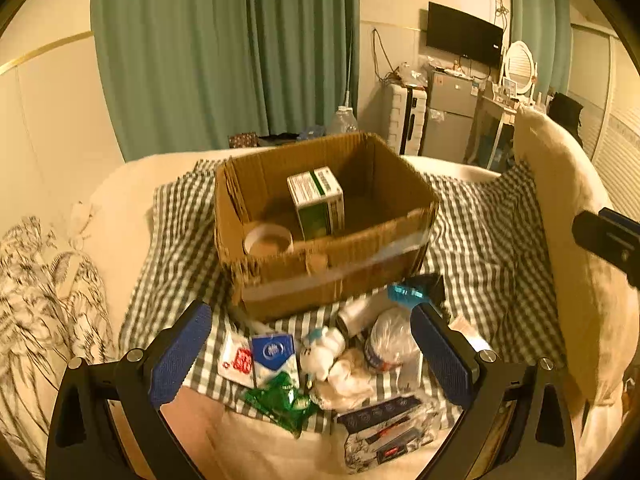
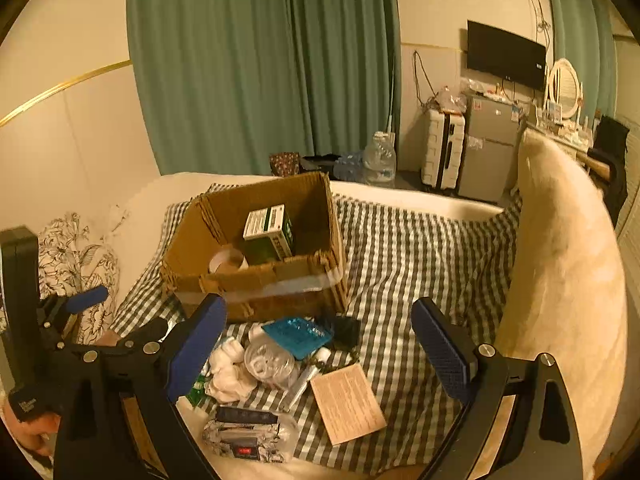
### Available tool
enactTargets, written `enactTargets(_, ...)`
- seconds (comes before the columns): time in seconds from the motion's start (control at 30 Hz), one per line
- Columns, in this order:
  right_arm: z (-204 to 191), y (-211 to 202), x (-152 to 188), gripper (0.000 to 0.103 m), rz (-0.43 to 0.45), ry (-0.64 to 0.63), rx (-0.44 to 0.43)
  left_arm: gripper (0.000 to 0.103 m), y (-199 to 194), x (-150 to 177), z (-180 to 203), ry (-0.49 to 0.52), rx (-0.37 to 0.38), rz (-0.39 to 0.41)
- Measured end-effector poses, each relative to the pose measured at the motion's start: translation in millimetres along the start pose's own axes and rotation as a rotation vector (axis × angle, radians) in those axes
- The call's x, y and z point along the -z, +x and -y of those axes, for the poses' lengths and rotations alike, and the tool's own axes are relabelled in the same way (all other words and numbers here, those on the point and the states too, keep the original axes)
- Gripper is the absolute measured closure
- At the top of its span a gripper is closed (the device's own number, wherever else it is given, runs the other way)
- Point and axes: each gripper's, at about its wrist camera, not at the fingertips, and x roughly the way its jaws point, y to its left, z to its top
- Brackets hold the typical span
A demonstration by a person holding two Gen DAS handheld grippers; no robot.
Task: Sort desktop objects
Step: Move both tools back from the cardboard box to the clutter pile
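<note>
Both the left gripper (image 1: 310, 354) and right gripper (image 2: 318, 350) hover spread wide and empty over the clutter heaped just before the cardboard box (image 1: 320, 276), so a careless pinch might snag the checked cloth (image 2: 408, 248) too.

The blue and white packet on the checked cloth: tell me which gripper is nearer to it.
Left. The left gripper hangs open right over the blue and white packet, which lies between its fingers. The right gripper, also open, is off to the packet's right, over the tan card.
</note>
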Motion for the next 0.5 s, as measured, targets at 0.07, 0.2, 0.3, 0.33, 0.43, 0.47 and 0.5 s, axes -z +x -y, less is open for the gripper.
enactTargets(0.07,3,7,10,0.009,-0.012,0.018,-0.006,0.001,8,11,-4,-0.002,-0.008,-0.004)
enactTargets(0.2,5,27,32,0.009,-0.05,0.034,-0.014,0.001,34,40,-15,-0.031,-0.003,-0.029)
enactTargets(0.3,5,45,50,0.009,-0.083,0.043,-0.031,0.001,51,61,-22,-0.052,0.016,-0.041)
enactTargets(0.33,5,51,57,0.009,-0.094,0.042,-0.031,0.001,57,66,-23,-0.056,0.021,-0.052)
enactTargets(0.43,2,69,73,0.009,-0.132,0.032,-0.022,0.001,72,79,-25,-0.061,0.021,-0.083)
enactTargets(0.47,1,76,78,0.009,-0.145,0.027,-0.019,0.001,75,82,-26,-0.064,0.016,-0.088)
enactTargets(0.5,0,82,83,0.009,-0.158,0.023,-0.015,0.001,79,86,-27,-0.07,0.015,-0.092)
